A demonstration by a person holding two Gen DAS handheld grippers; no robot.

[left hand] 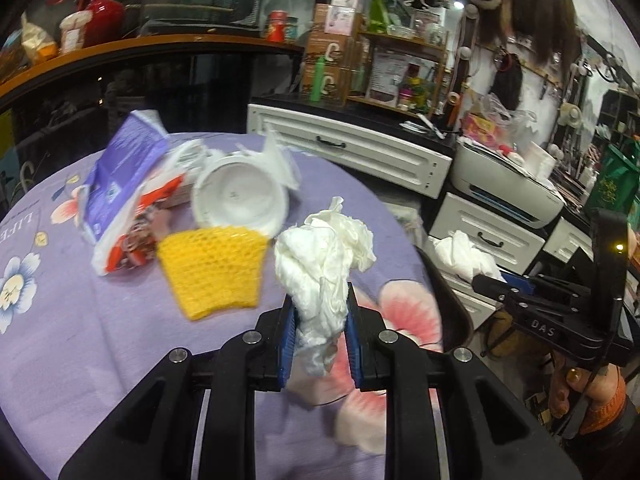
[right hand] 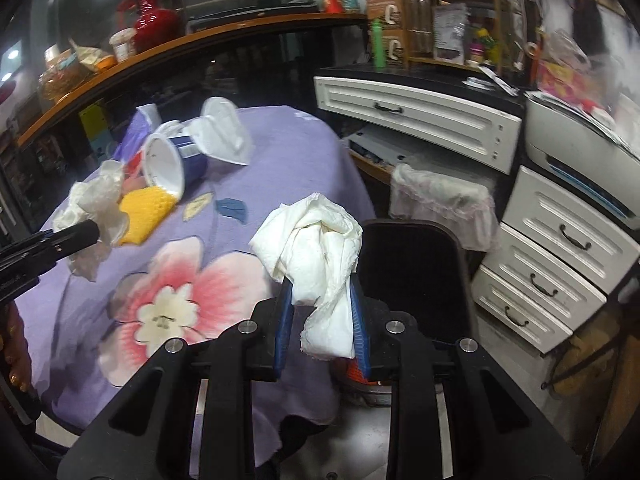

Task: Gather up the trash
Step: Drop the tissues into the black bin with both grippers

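My left gripper (left hand: 320, 298) is shut on a crumpled white tissue (left hand: 324, 248), held above the purple flowered tablecloth (left hand: 80, 340). My right gripper (right hand: 322, 296) is shut on another crumpled white tissue (right hand: 316, 240) over the table's right edge. Each gripper also shows in the other view: the right gripper (left hand: 486, 282) with its tissue (left hand: 464, 256), and the left gripper (right hand: 86, 234) with its tissue (right hand: 96, 200). On the table lie a yellow foam net sleeve (left hand: 212, 272), a tipped white and blue cup (right hand: 168, 168), a purple packet (left hand: 124, 168) and a red and white wrapper (left hand: 132, 240).
A black bin-like shape (right hand: 412, 264) stands just past the table's edge, with a bag-lined basket (right hand: 440, 200) behind it. White drawers (right hand: 552, 264), a printer (right hand: 580, 160) and cluttered shelves (right hand: 440, 20) fill the right side. A person's hand (left hand: 580, 384) holds the right gripper.
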